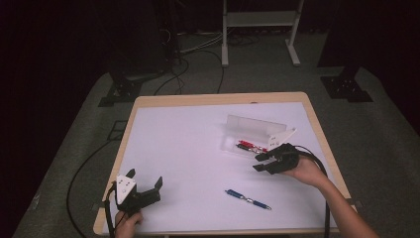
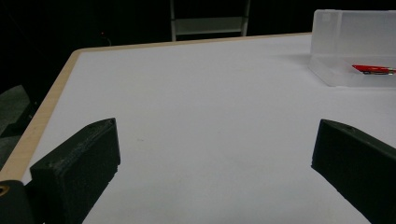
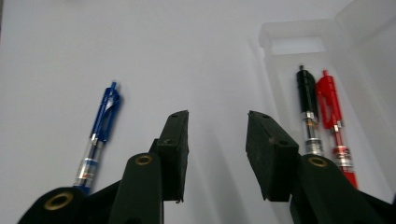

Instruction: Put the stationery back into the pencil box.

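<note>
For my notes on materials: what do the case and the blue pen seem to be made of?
The case looks like frosted, translucent plastic: the white table shows faintly through its walls. The blue pen seems glossy plastic with a clear lower barrel and shiny rings, probably metal.

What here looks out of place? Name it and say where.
The blue click pen lies loose on the white table, apart from the open clear plastic case holding the black pen and red pen.
</note>
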{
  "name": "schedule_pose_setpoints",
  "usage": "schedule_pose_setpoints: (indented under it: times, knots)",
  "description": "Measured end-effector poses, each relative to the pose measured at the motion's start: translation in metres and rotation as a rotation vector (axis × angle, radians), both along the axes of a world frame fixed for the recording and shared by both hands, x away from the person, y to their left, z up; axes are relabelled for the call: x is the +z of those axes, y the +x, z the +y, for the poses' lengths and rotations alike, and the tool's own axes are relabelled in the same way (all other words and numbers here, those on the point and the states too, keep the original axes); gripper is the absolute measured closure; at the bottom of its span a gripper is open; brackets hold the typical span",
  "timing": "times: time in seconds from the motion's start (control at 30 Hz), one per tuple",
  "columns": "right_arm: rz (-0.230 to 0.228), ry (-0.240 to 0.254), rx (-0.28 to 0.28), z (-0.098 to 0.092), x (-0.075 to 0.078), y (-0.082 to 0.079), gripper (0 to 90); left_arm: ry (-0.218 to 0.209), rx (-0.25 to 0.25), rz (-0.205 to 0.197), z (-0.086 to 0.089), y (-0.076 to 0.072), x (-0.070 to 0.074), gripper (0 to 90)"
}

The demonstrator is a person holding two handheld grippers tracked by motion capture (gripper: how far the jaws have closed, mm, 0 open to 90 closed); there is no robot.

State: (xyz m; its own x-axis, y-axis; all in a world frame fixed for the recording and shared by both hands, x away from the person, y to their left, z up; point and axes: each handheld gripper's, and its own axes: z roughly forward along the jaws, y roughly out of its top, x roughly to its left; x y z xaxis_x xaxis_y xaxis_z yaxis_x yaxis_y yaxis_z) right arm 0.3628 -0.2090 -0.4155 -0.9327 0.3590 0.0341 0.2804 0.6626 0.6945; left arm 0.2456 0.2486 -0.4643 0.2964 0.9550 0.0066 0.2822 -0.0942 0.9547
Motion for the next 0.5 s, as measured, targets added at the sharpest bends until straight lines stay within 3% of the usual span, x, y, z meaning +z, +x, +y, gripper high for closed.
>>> schedule_pose_setpoints:
  times: [0.5]
  knots:
    - [0.028, 0.024, 0.01, 0.009, -0.006, -0.04, 49.8, 0.002, 0.001, 0.003, 0.0, 0.0, 0.0, 0.4]
